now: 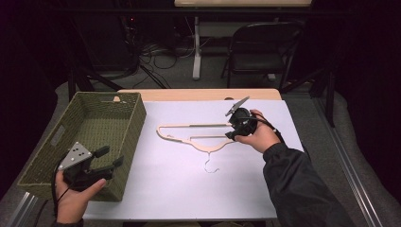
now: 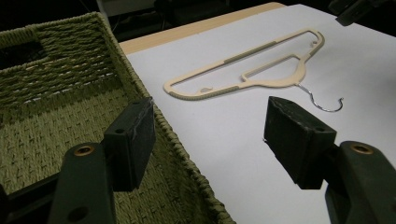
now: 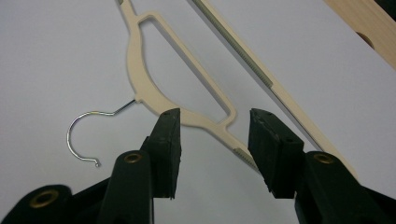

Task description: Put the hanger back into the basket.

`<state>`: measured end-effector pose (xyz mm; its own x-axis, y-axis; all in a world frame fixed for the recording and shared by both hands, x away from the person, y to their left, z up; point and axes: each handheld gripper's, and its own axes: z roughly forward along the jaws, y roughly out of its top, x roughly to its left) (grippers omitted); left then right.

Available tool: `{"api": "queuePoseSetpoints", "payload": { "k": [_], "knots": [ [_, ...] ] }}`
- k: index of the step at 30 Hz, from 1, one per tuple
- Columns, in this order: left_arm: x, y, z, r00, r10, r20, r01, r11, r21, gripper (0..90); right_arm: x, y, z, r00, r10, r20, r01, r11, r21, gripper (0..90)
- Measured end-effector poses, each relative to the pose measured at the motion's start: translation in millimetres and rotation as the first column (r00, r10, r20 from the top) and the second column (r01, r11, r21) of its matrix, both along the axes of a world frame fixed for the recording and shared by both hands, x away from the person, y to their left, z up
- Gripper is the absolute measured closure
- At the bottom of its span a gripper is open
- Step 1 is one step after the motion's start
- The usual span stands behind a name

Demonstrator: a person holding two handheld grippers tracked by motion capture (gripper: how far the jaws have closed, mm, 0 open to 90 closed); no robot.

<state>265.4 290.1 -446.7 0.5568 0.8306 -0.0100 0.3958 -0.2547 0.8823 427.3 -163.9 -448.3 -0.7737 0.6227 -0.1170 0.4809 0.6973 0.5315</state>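
A woven olive-green rectangular basket (image 1: 52, 156) is sitting at the left edge of the white-covered table (image 1: 165, 189); the left gripper (image 1: 109, 157) is hovering over the basket's near right corner, its jaws standing wide apart with nothing between them; a cream plastic clothes hanger with a silver wire hook (image 1: 194, 135) is lying flat mid-table; the right gripper (image 3: 212, 135) is poised at the hanger's right end, jaws parted and straddling its lower bar without pressing on it.
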Motion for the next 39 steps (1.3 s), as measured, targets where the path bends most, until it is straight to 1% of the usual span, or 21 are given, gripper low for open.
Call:
{"api": "queuePoseSetpoints", "payload": {
  "k": [1,7,9,11,14,16,18,20,21,22,28,29,30,33,34,37,38,39],
  "knots": [
    [0.0,0.0,0.0,1.0,0.0,0.0,0.0,1.0,0.0,34.1,1.2,1.8,-2.4,1.0,0.0,0.004,0.0,1.0,0.006,54.0],
    [0.0,0.9,0.0,1.0,0.005,-0.001,-0.005,1.0,-0.002,34.1,8.5,8.2,-12.7,1.0,0.005,0.006,-0.005,1.0,-0.023,54.9],
    [0.0,1.0,0.0,1.0,0.004,0.0,-0.004,1.0,-0.001,34.2,10.2,8.1,-13.8,1.0,0.007,0.002,-0.007,0.999,-0.032,54.9],
    [0.1,1.1,0.1,1.0,0.004,0.001,-0.004,1.0,-0.001,34.2,14.4,8.4,-18.2,0.9999,-0.006,-0.012,0.005,0.999,-0.044,55.2],
    [0.1,1.3,0.0,1.0,0.006,0.0,-0.006,1.0,-0.001,34.3,18.9,9.2,-24.1,0.9999,-0.008,-0.007,0.008,0.999,-0.05,55.6],
    [0.2,1.5,-0.1,1.0,0.005,0.0,-0.005,1.0,0.0,34.3,21.2,10.5,-28.0,0.9998,-0.016,-0.014,0.015,0.998,-0.056,55.7],
    [0.2,1.5,-0.1,1.0,0.006,0.001,-0.006,1.0,0.0,34.4,23.9,11.8,-32.0,0.9998,-0.012,-0.014,0.011,0.998,-0.063,56.1],
    [0.4,1.8,-0.3,1.0,0.004,0.002,-0.004,1.0,-0.001,34.4,26.6,12.9,-35.7,0.9996,-0.009,-0.026,0.007,0.997,-0.075,56.3],
    [0.4,1.8,-0.3,1.0,0.004,0.002,-0.004,1.0,-0.001,34.4,26.6,12.9,-35.7,0.9996,-0.009,-0.026,0.007,0.997,-0.075,56.3],
    [0.5,2.1,-0.6,1.0,0.005,0.001,-0.005,1.0,0.0,34.5,28.4,14.6,-39.5,0.9995,-0.007,-0.03,0.004,0.997,-0.08,56.8],
    [0.6,2.4,-0.7,1.0,0.007,0.0,-0.007,1.0,0.0,34.6,34.0,21.1,-47.0,0.9993,0.007,-0.037,-0.009,0.997,-0.072,59.2],
    [0.5,2.8,-0.4,1.0,0.007,0.0,-0.007,1.0,0.001,34.6,34.5,22.2,-47.2,0.9988,0.004,-0.049,-0.008,0.997,-0.08,59.4],
    [0.6,2.9,-0.3,1.0,0.008,0.001,-0.008,1.0,0.0,34.6,35.6,23.1,-48.9,0.9989,0.007,-0.046,-0.01,0.997,-0.073,59.6],
    [0.7,3.3,-0.3,1.0,0.009,0.002,-0.009,1.0,-0.002,34.6,37.7,24.2,-50.9,0.9985,0.006,-0.054,-0.01,0.997,-0.079,60.0],
    [0.9,3.5,-0.5,1.0,0.009,0.001,-0.009,1.0,-0.002,34.6,40.4,23.7,-52.9,0.9981,0.002,-0.062,-0.006,0.997,-0.071,60.2],
    [1.3,3.4,-0.7,1.0,0.007,-0.002,-0.007,1.0,0.0,34.6,44.6,23.2,-56.6,0.9981,-0.004,-0.062,0.0,0.998,-0.057,60.0],
    [1.4,3.3,-0.7,1.0,0.007,-0.002,-0.007,1.0,0.0,34.7,45.6,23.3,-57.8,0.9977,-0.005,-0.068,0.001,0.998,-0.058,60.0],
    [1.4,3.3,-0.8,1.0,0.007,-0.002,-0.007,1.0,-0.001,34.6,46.5,23.3,-58.0,0.997,-0.003,-0.077,-0.003,0.997,-0.073,60.3]
  ]
}}
